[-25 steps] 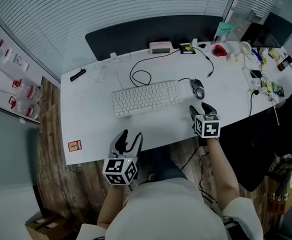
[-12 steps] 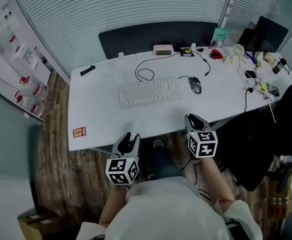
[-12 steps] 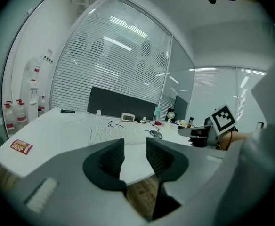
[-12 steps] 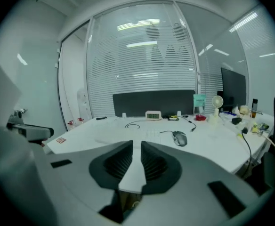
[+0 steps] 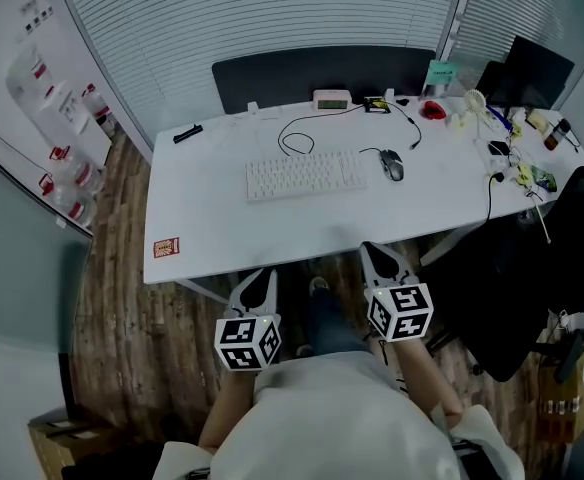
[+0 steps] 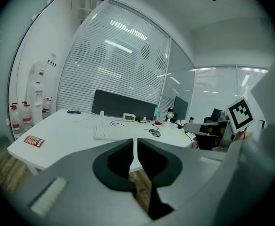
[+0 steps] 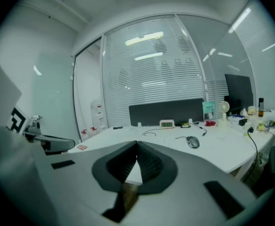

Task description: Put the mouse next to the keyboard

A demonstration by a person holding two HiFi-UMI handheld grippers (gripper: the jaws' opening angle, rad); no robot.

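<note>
1. Head view, left gripper (image 5: 260, 278): past the desk (image 5: 207, 218) edge at 6 o'clock; jaws have just been closing, now at a hairline slit, holding nothing.
2. Keyboard (image 5: 305, 175): mid-desk.
3. Right gripper (image 5: 377, 254): likewise off the edge; jaws just closed fully together, empty.
4. Mouse (image 5: 392, 165): on desk, just beside keyboard at 3 o'clock, untouched.

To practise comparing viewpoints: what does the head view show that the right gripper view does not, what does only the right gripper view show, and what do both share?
Head view only: the person's light shirt, the marker cube on the right claw, and the keyboard, which I cannot pick out from the claw's camera.
Right gripper view only: the ceiling and the right claw's shut, empty jaws seen close up.
Both: the white table, the mouse, the dark partition and the blinds.
</note>
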